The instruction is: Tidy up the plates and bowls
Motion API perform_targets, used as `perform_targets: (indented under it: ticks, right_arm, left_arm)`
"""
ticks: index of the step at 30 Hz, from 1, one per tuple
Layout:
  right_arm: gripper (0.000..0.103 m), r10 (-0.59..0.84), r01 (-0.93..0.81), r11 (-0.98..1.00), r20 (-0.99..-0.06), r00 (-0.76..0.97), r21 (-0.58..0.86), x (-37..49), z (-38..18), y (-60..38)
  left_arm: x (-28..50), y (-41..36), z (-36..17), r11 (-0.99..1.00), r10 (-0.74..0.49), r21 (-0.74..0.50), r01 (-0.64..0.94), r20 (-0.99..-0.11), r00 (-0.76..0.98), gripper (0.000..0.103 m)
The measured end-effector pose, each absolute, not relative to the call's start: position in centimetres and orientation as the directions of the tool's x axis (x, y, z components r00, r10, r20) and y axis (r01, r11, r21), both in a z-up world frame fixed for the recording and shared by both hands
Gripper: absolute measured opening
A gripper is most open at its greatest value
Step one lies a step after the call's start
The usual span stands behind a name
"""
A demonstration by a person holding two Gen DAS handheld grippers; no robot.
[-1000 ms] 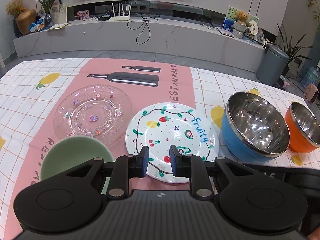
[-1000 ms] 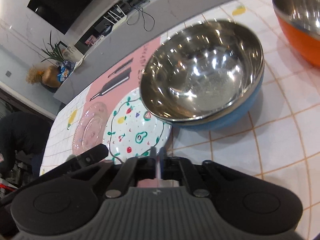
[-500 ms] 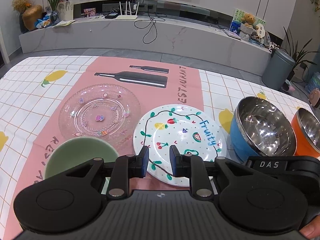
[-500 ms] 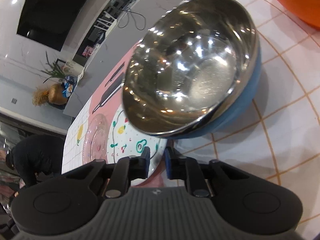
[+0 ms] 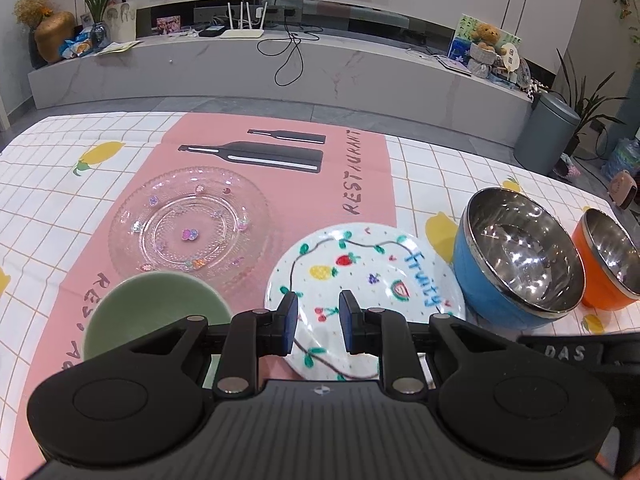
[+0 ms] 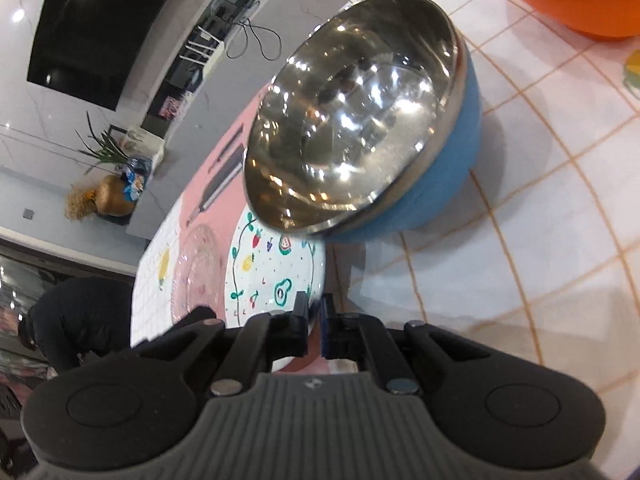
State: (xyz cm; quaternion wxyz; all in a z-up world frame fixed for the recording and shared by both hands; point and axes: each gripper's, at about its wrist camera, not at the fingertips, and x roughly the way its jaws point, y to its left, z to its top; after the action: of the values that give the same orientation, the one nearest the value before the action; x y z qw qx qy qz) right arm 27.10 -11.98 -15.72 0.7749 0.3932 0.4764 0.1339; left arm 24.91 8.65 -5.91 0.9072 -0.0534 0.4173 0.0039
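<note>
White fruit-painted ceramic plate (image 5: pixel 360 264) lies on the counter (image 5: pixel 440 168) beside the blue steel-lined bowl (image 5: pixel 520 256), seemingly mid-grasp: the right claw (image 6: pixel 314 312) has just been closing, pressed together at its rim, pinch unclear, left claw (image 5: pixel 318 320) spread empty, so next needs a level lift

FREE: you have bare pink mat (image 5: pixel 360 168) at upper centre | BLOCKED: glass plate (image 5: pixel 188 228) left, green bowl (image 5: pixel 154 312) lower left, fruit plate (image 5: pixel 364 268) centre | TIGHT: blue bowl (image 5: pixel 516 256) and orange bowl (image 5: pixel 608 260) nearly touch at right
</note>
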Motion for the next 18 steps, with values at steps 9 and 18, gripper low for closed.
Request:
perform_targets:
  ticks: [9,18]
  right_arm:
    - [0.003,0.536,0.228,0.708,-0.719,0.443,0.669,24.4,-15.4,-14.3]
    - [0.012,0.473,0.15,0.799,-0.762,0.442,0.583,25.0,-13.8,-14.0]
  left_arm:
    - [25.2,8.4,-6.6,0.995,-0.061,-0.096,-0.02,-0.773,0.632,0.032]
    - [25.4,8.9,-7.6,0.987,-0.102,-0.156,-0.032,-0.77,0.63,0.043]
